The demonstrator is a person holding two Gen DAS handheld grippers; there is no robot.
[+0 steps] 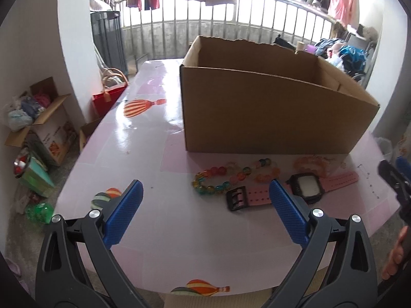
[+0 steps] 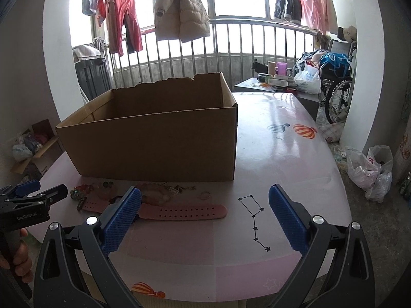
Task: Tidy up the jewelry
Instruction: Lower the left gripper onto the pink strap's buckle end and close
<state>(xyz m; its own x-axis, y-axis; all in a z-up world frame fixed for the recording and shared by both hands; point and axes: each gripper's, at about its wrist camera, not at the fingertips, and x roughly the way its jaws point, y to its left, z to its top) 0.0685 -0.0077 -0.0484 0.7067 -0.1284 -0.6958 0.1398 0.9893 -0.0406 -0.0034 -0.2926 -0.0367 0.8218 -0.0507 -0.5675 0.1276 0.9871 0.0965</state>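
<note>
Gaping right tongs (image 2: 205, 206) hover over the pink watch (image 2: 164, 211) before a cardboard box (image 2: 159, 141).

Ahead of my left fingers the pink table (image 1: 143, 138) lies bare up to the cardboard box (image 1: 257, 118), whose tall wall blocks the way forward. By the tip of my left gripper's right-hand finger, the bead bracelet (image 1: 226, 177) and pink watch (image 1: 305, 187) crowd the strip before the box. Between my right fingers the tabletop is free, with only a small ring (image 2: 205, 194) ahead.

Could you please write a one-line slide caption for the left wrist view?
Open left gripper hovers before a beaded bracelet and pink watch beside a cardboard box.
</note>
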